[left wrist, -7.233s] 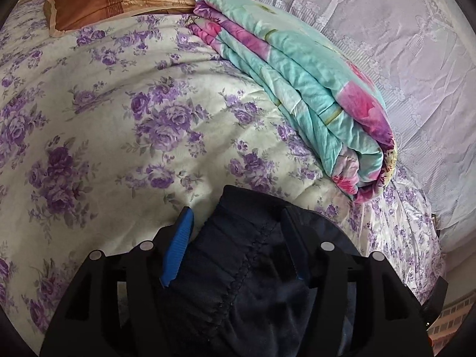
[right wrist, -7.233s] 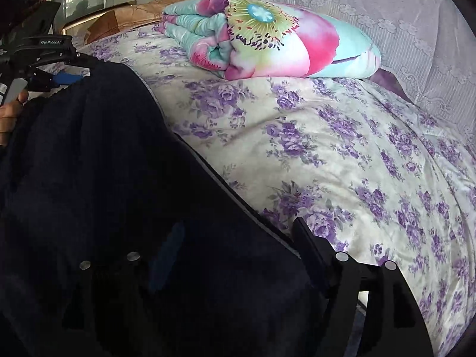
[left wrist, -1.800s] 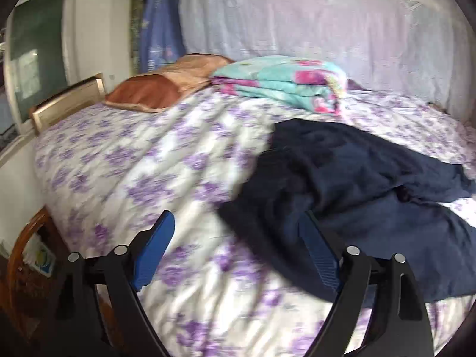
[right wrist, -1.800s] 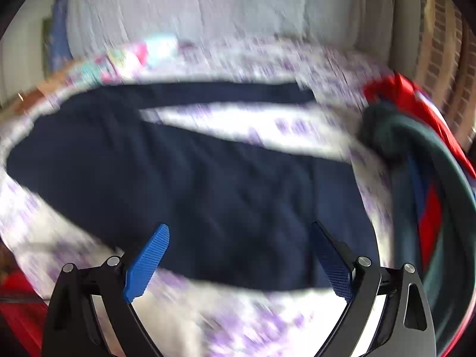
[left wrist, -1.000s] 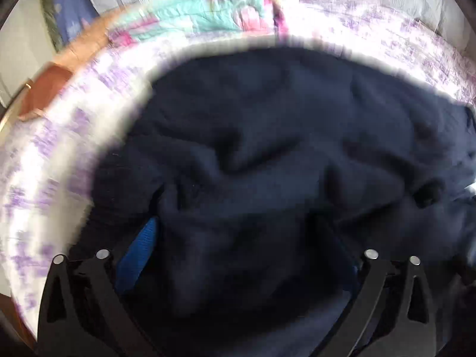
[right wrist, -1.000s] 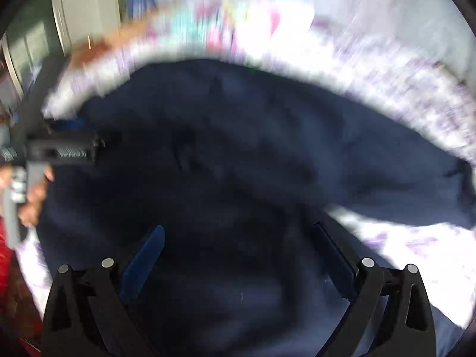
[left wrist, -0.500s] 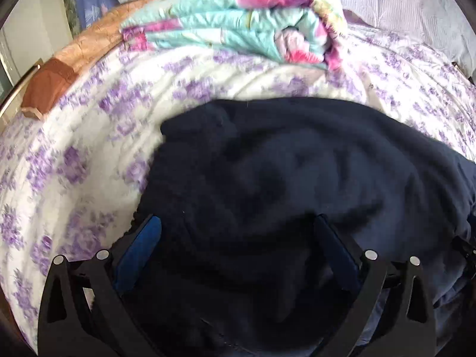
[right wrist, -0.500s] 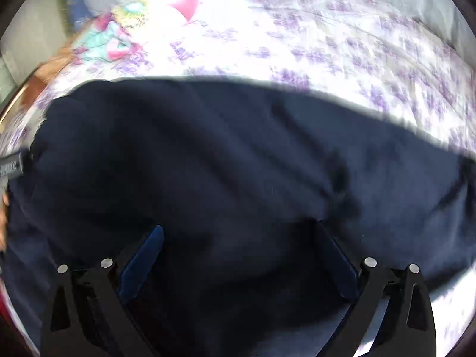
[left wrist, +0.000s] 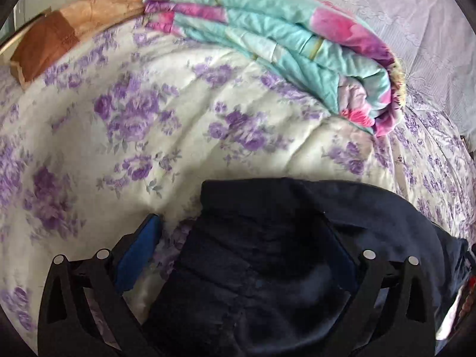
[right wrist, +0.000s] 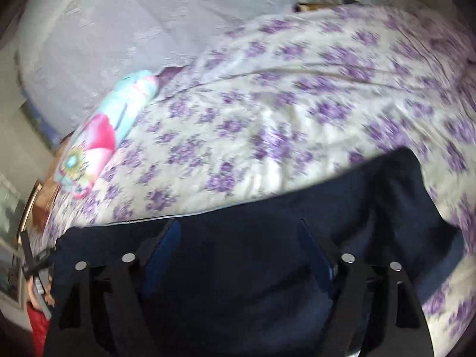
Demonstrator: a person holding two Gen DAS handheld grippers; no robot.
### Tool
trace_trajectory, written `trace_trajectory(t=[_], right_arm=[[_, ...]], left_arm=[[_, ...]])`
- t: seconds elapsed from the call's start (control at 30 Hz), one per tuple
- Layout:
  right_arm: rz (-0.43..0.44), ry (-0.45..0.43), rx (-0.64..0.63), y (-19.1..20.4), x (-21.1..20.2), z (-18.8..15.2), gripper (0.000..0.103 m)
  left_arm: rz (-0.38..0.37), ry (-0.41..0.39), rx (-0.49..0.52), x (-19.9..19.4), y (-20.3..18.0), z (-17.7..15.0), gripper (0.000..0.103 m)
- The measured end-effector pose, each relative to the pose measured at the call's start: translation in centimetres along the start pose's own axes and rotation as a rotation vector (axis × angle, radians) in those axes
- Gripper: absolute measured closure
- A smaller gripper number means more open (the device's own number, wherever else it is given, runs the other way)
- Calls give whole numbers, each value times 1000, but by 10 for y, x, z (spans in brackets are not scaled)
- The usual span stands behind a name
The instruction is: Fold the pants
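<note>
The dark navy pants [left wrist: 267, 261] lie on the floral bedspread [left wrist: 134, 125]. In the left wrist view their corner sits between the wide-apart jaws of my left gripper [left wrist: 238, 238]. The blue left pad [left wrist: 138, 253] stands clear of the cloth, over bare bedspread, and the right finger is half lost against the dark fabric. In the right wrist view the pants [right wrist: 267, 267] fill the lower half, and my right gripper [right wrist: 241, 238] is over them near their far edge. Its jaws are closing with cloth between them and no grip shows. The left gripper [right wrist: 35, 263] appears at the far left, in a hand.
A folded teal and pink quilt [left wrist: 282, 38] lies at the back of the bed, with a brown pillow [left wrist: 74, 23] to its left. A pale lilac curtain [left wrist: 416, 23] hangs behind. The quilt [right wrist: 104, 136] also shows in the right wrist view.
Both grippers have slid toward the pants' far edge, so more bedspread shows ahead of them. The right jaws stand narrower than half a second ago. The left pad now lies off the cloth.
</note>
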State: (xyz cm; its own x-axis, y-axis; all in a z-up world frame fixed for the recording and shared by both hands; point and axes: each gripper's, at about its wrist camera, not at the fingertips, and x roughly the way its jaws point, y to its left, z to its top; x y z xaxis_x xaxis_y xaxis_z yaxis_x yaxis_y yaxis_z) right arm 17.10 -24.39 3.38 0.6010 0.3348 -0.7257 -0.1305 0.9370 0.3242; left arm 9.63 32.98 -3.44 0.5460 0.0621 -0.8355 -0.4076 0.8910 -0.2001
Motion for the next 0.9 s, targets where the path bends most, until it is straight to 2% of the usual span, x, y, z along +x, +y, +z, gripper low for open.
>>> trace_trajectory(t=[0.07, 0.13, 0.2, 0.27, 0.4, 0.47, 0.53, 0.6, 0.63, 0.73, 0.83, 0.9], right_arm=[[17, -13, -226, 33, 6, -3, 23], [57, 4, -431, 63, 5, -14, 23], [117, 43, -612, 95, 19, -17, 23], [139, 70, -701, 115, 30, -14, 25], [157, 144, -716, 122, 68, -1, 27], [121, 244, -756, 122, 94, -16, 33], [133, 185, -755, 120, 91, -27, 44], [123, 157, -755, 123, 83, -32, 83], [99, 144, -755, 127, 79, -35, 90], [25, 88, -807, 141, 55, -49, 95], [14, 1, -783, 151, 9, -56, 95], [18, -52, -773, 161, -27, -71, 95]], left_arm=[[-10, -3, 40, 0, -6, -2, 5], [-7, -10, 49, 3, -6, -3, 5], [-37, -16, 50, -1, -3, -6, 5], [-60, -16, 42, -1, 0, -6, 5], [-82, -26, 59, -4, -2, -8, 5], [-88, -26, 65, -4, -3, -7, 5], [-98, -25, 60, -3, -3, -6, 5], [-104, -27, 57, -3, -2, -5, 5], [-105, -30, 58, -3, -2, -5, 5], [-118, -54, 61, -8, -3, -6, 5], [-144, -89, 67, -17, -3, -7, 8], [-160, -99, 75, -24, -2, -9, 11]])
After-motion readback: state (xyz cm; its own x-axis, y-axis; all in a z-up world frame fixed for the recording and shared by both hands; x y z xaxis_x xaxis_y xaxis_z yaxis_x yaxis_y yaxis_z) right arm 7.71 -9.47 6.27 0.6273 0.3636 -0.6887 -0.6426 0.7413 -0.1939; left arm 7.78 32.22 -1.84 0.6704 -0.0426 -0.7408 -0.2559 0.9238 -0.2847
